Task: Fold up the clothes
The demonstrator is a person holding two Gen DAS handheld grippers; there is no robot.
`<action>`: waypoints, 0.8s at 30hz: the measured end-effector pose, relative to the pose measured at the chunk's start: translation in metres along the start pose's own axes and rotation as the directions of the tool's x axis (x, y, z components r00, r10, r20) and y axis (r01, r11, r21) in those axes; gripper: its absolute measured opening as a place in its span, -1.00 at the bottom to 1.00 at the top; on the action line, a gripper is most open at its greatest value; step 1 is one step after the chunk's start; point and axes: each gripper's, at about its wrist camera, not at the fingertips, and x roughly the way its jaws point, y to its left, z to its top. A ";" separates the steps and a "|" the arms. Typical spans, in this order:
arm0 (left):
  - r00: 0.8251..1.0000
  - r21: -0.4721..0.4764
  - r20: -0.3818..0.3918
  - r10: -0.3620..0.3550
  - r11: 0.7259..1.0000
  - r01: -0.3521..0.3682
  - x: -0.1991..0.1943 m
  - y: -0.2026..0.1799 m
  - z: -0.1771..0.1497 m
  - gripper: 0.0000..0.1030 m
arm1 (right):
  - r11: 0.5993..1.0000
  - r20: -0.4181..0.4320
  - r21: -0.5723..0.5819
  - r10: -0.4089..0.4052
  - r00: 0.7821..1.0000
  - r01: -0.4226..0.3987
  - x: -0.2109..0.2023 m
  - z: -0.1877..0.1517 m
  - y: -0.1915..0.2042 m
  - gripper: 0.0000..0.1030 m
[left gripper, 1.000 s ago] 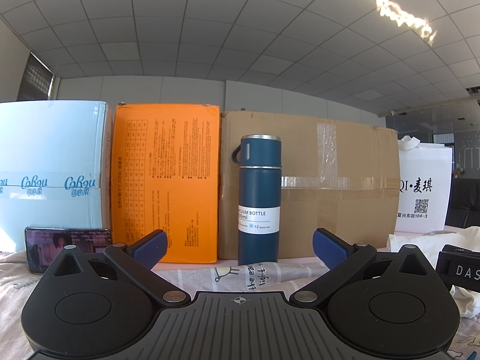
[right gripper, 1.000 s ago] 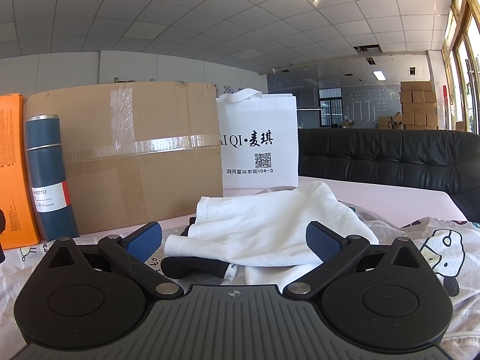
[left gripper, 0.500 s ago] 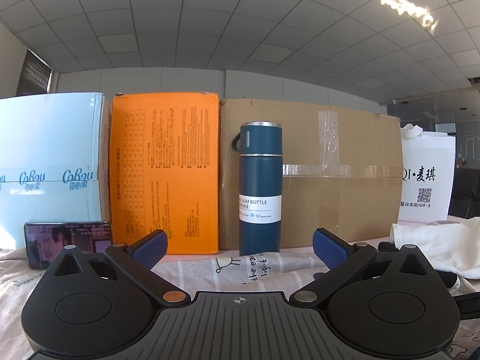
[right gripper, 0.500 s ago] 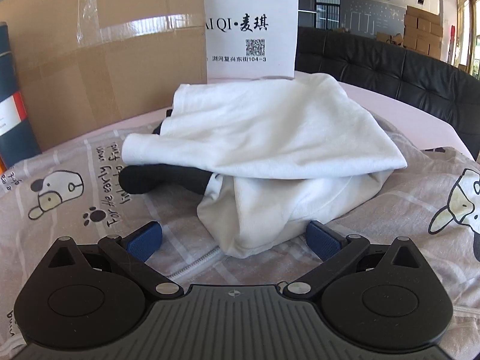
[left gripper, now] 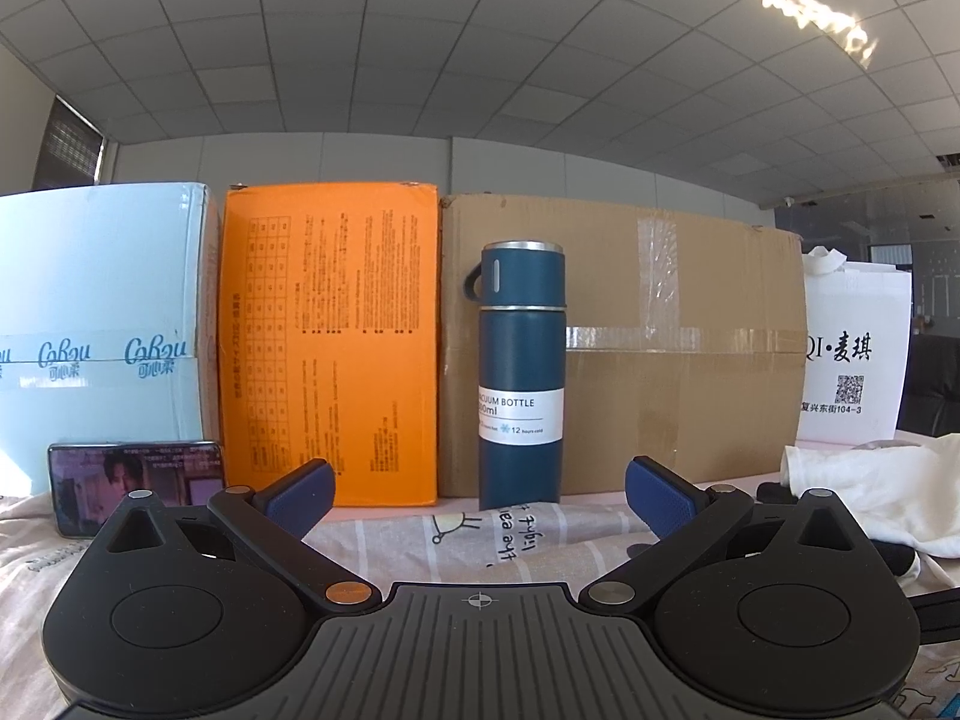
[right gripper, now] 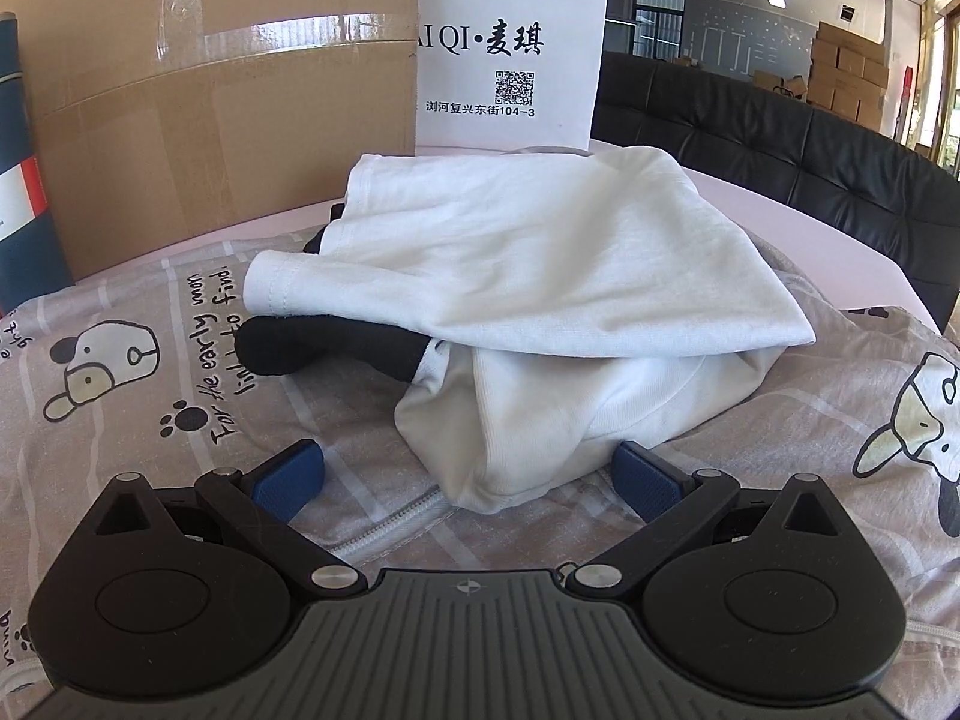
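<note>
A crumpled white garment [right gripper: 540, 276] lies in a heap on the printed grey cloth [right gripper: 150, 396], with a black piece of clothing [right gripper: 324, 348] sticking out from under its left side. My right gripper [right gripper: 468, 480] is open, low over the cloth, with the near edge of the white garment between its blue pads. My left gripper [left gripper: 477, 495] is open and empty, held level above the cloth. In the left wrist view the white garment [left gripper: 882, 498] shows at the far right.
A blue vacuum bottle [left gripper: 521, 378] stands straight ahead of the left gripper. Behind it stand a light blue box [left gripper: 102, 324], an orange box [left gripper: 330, 336], a cardboard box [left gripper: 678, 348] and a white bag [right gripper: 510, 48]. A phone [left gripper: 132, 480] leans at left. A black sofa [right gripper: 780, 144] lies beyond.
My right gripper has tilted down and moved forward to the white garment, whose near edge now lies between the pads. The left gripper has shifted slightly; both stay open.
</note>
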 end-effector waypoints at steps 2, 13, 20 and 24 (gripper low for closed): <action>1.000 0.000 0.000 0.006 1.000 -0.006 0.000 0.000 0.000 1.00 | 1.000 0.000 0.000 0.000 1.000 0.000 0.000 0.000 0.000 1.00; 1.000 -0.004 0.003 0.007 1.000 -0.007 0.000 0.001 0.001 1.00 | 1.000 0.002 0.000 0.000 1.000 0.000 0.000 0.000 0.000 1.00; 1.000 -0.002 0.003 0.007 1.000 -0.007 0.000 0.000 0.001 1.00 | 1.000 0.002 0.000 0.000 1.000 0.000 0.000 0.000 0.000 1.00; 1.000 -0.002 0.001 0.006 1.000 -0.006 0.000 0.000 0.001 1.00 | 1.000 0.003 0.000 0.000 1.000 0.000 0.000 0.000 0.000 1.00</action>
